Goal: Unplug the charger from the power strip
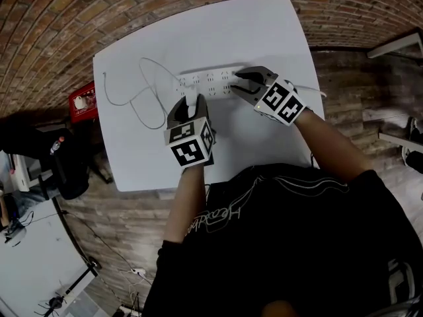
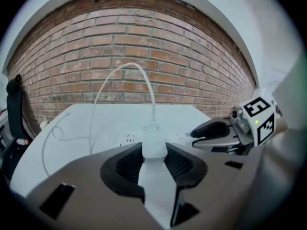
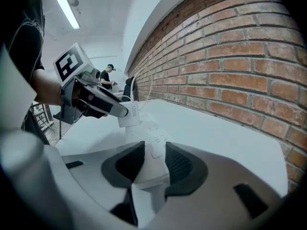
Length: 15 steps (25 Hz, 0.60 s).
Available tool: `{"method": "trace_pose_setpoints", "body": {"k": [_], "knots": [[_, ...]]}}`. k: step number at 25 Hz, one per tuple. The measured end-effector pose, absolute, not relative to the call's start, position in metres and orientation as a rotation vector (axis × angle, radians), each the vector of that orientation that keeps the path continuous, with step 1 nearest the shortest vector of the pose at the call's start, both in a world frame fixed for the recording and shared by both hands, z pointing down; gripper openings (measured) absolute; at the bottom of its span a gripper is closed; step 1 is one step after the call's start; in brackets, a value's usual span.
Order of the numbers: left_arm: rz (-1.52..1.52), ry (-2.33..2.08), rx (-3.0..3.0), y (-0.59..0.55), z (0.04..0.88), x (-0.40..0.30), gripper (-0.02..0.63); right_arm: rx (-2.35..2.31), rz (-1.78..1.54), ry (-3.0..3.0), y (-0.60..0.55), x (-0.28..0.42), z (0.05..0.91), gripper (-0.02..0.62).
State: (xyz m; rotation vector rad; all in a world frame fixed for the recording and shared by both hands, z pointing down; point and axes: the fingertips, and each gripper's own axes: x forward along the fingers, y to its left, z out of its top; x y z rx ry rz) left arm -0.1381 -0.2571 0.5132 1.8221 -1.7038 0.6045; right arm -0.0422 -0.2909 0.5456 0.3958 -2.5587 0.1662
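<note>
A white power strip (image 1: 208,83) lies across the white table (image 1: 251,32). My right gripper (image 1: 243,83) is shut on the strip's right end; in the right gripper view the strip (image 3: 154,137) sits pressed between both pads. My left gripper (image 1: 190,104) is shut on the white charger (image 2: 154,145), which is tilted close over the strip's middle (image 2: 127,139). From the side, the charger (image 3: 129,116) hangs from the left gripper's fingertips (image 3: 115,110). I cannot tell whether its prongs still sit in a socket. Its white cable (image 1: 149,88) arches up and loops left over the table.
A red crate (image 1: 82,101) stands on the brick floor off the table's left edge. Another white table (image 1: 33,256) is at the lower left. A brick wall (image 2: 144,56) rises behind the table. A person (image 3: 109,75) stands far off in the room.
</note>
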Motion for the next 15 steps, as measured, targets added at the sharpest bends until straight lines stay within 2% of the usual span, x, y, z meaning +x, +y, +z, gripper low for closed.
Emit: {"method": "trace_pose_setpoints", "body": {"k": [4,11,15], "knots": [[0.723,-1.760,1.852,-0.2571,0.5099,-0.1343,0.135,0.399,0.168,-2.563,-0.2913,-0.0429,0.5451,0.115],[0.558,-1.682,1.797,-0.2564,0.5114,-0.1398,0.135,0.401,0.157,-2.560,-0.2903,-0.0428,0.5446,0.115],[0.677,-1.727,1.840,-0.2555,0.5091,-0.1373,0.135,0.402,0.163,-2.561,-0.2897,-0.0426,0.5452,0.115]]}}
